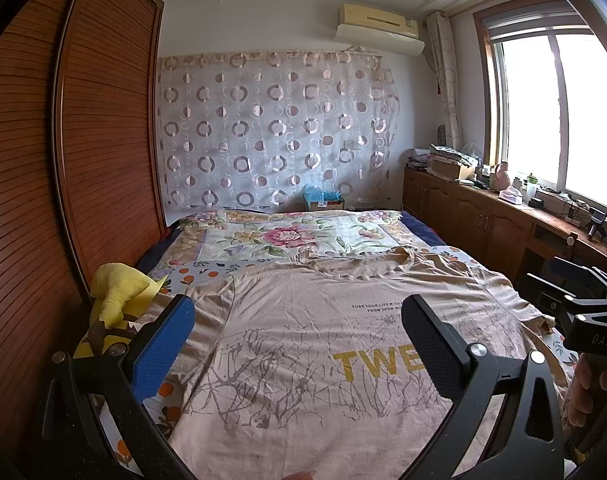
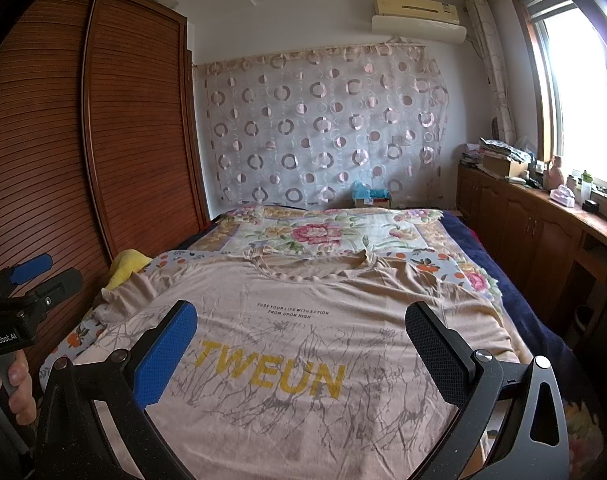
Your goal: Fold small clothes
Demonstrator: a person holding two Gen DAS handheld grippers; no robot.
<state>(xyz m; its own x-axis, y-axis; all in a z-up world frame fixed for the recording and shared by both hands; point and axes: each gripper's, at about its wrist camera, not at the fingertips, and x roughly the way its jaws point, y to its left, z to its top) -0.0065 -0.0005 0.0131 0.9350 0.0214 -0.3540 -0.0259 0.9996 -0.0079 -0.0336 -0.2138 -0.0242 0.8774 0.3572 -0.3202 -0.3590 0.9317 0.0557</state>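
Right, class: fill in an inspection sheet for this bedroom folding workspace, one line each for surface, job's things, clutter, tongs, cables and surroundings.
Surface: bed with floral quilt, flat.
Job's things: beige T-shirt printed TWEUN, spread face up, collar away from the cameras, unfolded.
Clutter: yellow plush toy beside the shirt's sleeve, near the wardrobe.
Tongs: left tongs and right tongs both open, empty, above the shirt.
Cables: wires on the window counter.
Surroundings: slatted wardrobe, circle-patterned curtain, air conditioner, cluttered counter.

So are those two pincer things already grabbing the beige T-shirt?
Apart. In each wrist view, the left gripper and right gripper show wide-open fingers with the flat T-shirt beyond them, unpinched.
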